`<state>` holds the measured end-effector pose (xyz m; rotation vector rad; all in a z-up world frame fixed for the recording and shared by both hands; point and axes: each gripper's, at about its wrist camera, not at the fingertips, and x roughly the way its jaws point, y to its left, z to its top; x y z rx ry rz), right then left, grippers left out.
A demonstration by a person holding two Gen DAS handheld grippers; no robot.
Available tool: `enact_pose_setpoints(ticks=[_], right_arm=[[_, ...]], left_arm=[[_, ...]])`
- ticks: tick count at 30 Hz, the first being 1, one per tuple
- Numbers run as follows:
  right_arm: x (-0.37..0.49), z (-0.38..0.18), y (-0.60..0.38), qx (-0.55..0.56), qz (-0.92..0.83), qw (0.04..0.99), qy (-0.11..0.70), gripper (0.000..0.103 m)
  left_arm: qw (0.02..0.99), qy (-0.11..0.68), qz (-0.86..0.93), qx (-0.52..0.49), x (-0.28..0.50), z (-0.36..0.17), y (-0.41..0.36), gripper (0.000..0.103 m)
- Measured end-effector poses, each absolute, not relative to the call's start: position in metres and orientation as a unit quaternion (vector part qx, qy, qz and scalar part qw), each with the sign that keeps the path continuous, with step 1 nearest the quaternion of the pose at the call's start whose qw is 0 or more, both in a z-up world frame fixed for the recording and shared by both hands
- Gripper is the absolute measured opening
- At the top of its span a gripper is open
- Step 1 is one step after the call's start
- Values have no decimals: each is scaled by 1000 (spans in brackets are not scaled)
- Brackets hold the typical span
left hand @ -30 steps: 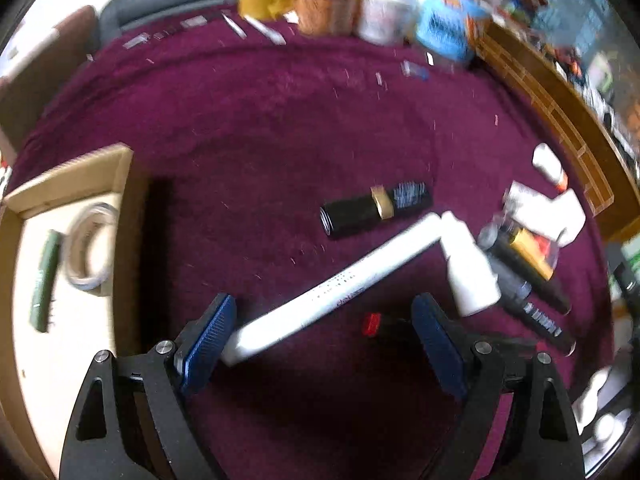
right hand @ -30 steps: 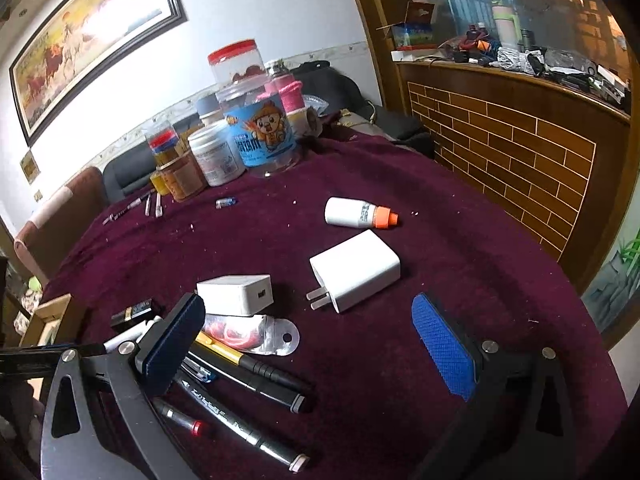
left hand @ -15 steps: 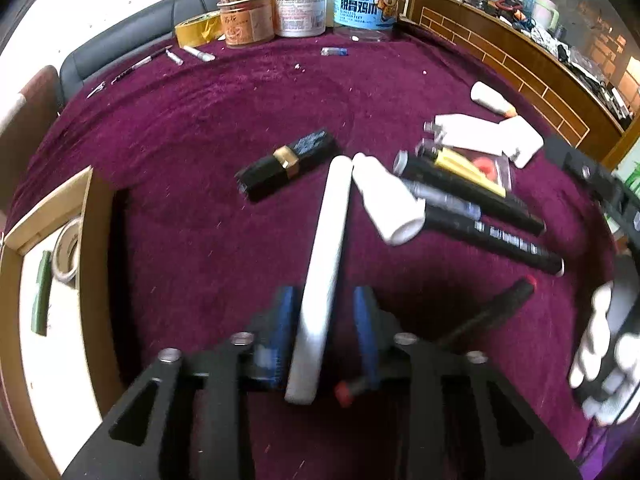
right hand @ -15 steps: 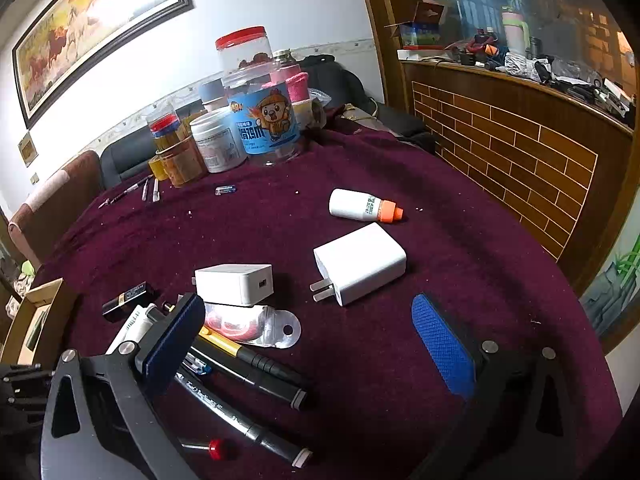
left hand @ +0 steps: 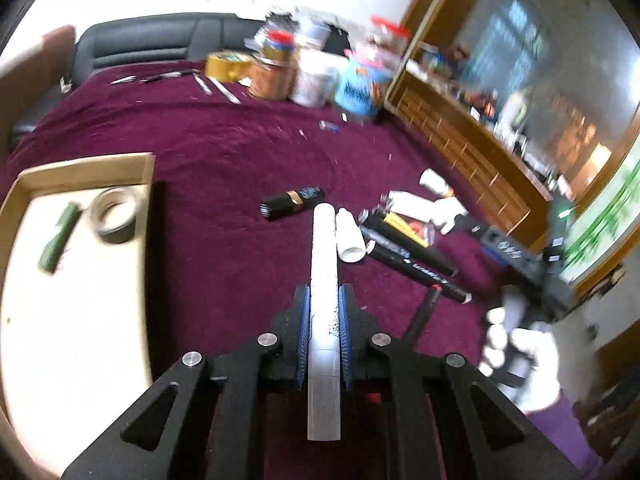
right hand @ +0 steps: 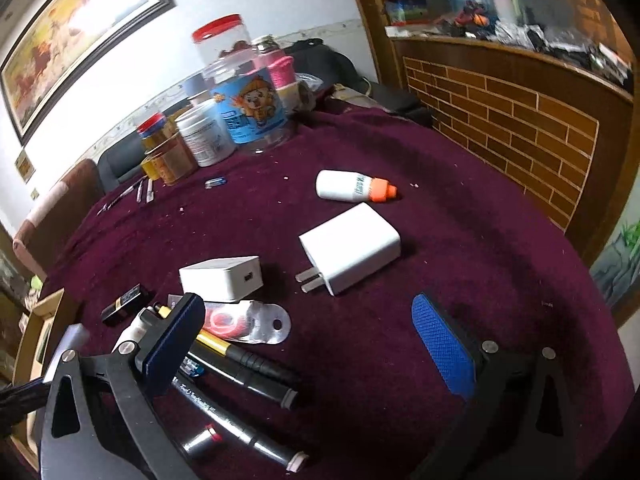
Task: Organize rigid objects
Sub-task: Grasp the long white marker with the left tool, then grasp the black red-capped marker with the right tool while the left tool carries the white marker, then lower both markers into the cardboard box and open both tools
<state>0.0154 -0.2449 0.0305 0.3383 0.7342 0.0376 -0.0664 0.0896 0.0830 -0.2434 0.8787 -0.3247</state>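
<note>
Jaws of left gripper (left hand: 324, 324) clamp the white marker (left hand: 324, 280) lengthwise.

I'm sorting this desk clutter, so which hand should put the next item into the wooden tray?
Left. Its tongs are already shut on the white marker, and the wooden tray lies just beside them. The right tongs are open and empty over the black pens.
</note>
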Motion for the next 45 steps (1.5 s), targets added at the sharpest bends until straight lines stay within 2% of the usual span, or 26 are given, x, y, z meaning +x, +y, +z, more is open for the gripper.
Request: enact_pose_setpoints(ticks=[3, 9, 13, 18, 19, 20, 21, 23, 25, 32, 35, 45], right_arm=[[10, 38, -237, 143, 15, 921, 363, 101], [-44, 61, -182, 96, 115, 905, 397, 100], [-55, 48, -158, 128, 141, 874, 447, 99], [-38, 21, -133, 141, 110, 855, 486, 87], [-39, 22, -128, 126, 97, 865, 476, 83], [-40, 23, -122, 109, 90, 871, 470, 70], [-41, 23, -114, 86, 80, 876, 468, 65], [-43, 22, -108, 74, 89, 876, 468, 23], [-45, 21, -109, 78, 103, 873, 471, 13], [-50, 22, -129, 172, 176, 847, 472, 12], [-53, 39, -121, 197, 220, 838, 459, 12], [-29, 79, -4, 195, 356, 778, 479, 13]], left_arm=[[891, 405, -154, -139, -93, 95, 117, 11], [899, 390, -132, -150, -121, 93, 147, 11], [896, 390, -132, -164, -121, 84, 153, 11], [908, 379, -111, -142, -130, 83, 159, 11], [909, 376, -106, -143, -134, 84, 166, 11], [910, 374, -100, -145, -136, 84, 173, 11], [911, 374, -95, -149, -137, 84, 179, 11], [910, 373, -79, -162, -140, 81, 196, 11], [909, 373, -68, -173, -142, 78, 210, 11], [902, 378, -32, -204, -142, 73, 258, 11], [903, 378, -10, -206, -135, 77, 275, 11], [887, 427, 22, -176, -60, 68, 301, 11]])
